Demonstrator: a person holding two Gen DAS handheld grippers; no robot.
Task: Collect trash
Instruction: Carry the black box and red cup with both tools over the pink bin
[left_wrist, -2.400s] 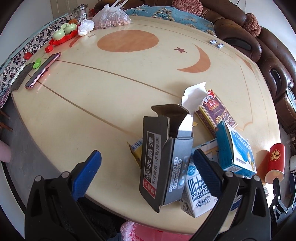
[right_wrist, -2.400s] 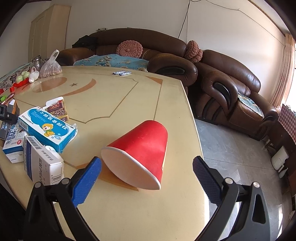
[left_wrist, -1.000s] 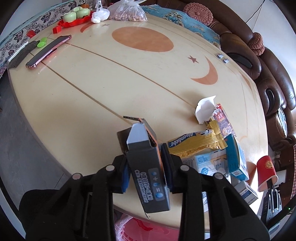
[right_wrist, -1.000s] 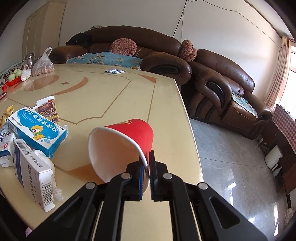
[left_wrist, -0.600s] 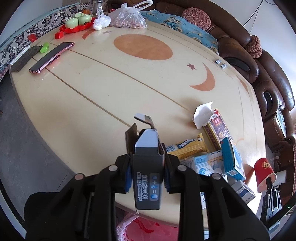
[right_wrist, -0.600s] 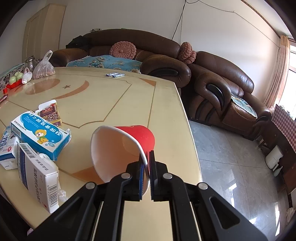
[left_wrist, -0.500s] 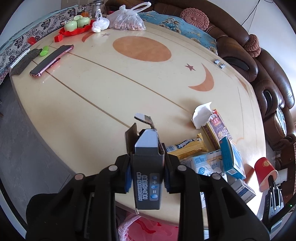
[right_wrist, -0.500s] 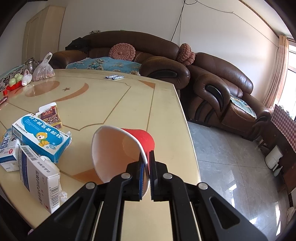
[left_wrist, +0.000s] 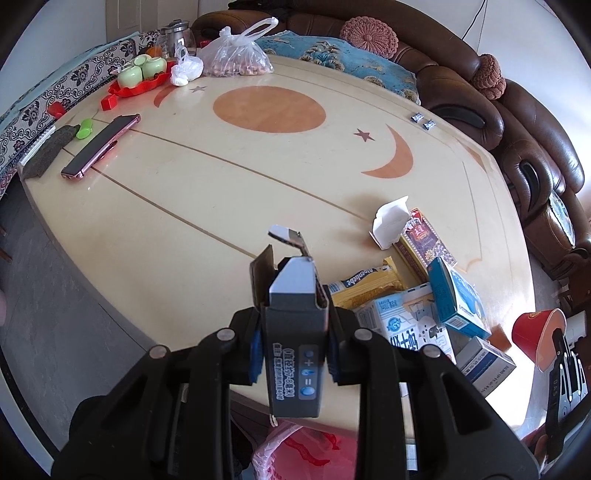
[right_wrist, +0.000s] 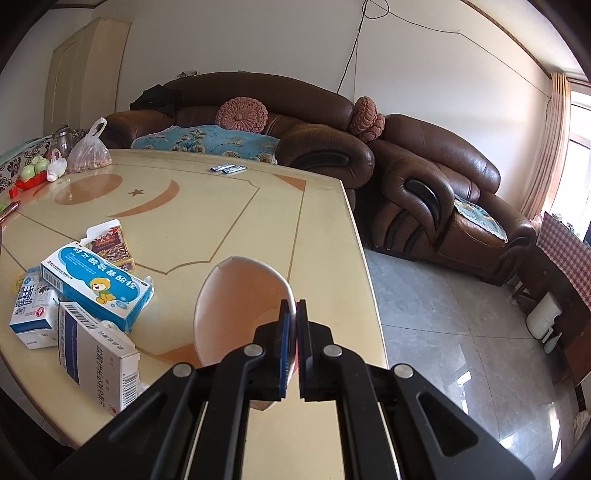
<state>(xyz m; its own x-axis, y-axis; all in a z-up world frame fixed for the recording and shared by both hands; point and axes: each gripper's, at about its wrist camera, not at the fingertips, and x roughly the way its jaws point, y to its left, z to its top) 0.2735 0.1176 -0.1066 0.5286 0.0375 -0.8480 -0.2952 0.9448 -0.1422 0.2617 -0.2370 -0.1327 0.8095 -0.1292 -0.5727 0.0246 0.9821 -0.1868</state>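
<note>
My left gripper (left_wrist: 293, 349) is shut on a dark grey carton (left_wrist: 293, 332) with open top flaps, held above the table's near edge. My right gripper (right_wrist: 291, 336) is shut on the rim of a red paper cup (right_wrist: 240, 306), its white inside facing me; the cup also shows in the left wrist view (left_wrist: 535, 330). Several empty boxes lie on the table: a blue box (right_wrist: 98, 286), a white barcode box (right_wrist: 98, 354), a milk carton (left_wrist: 402, 325), a yellow wrapper (left_wrist: 364, 284), a dark red box (left_wrist: 424, 245).
A pink-red plastic bag (left_wrist: 303, 452) hangs below the table edge under my left gripper. A phone (left_wrist: 101, 146), a red tray with green cups (left_wrist: 142, 75) and a bag of nuts (left_wrist: 236, 61) sit at the table's far side. Brown sofas (right_wrist: 443, 188) stand beyond.
Both grippers have lifted their loads a little. The cup has tilted so its mouth faces my right camera more. The grey carton stays gripped the same way.
</note>
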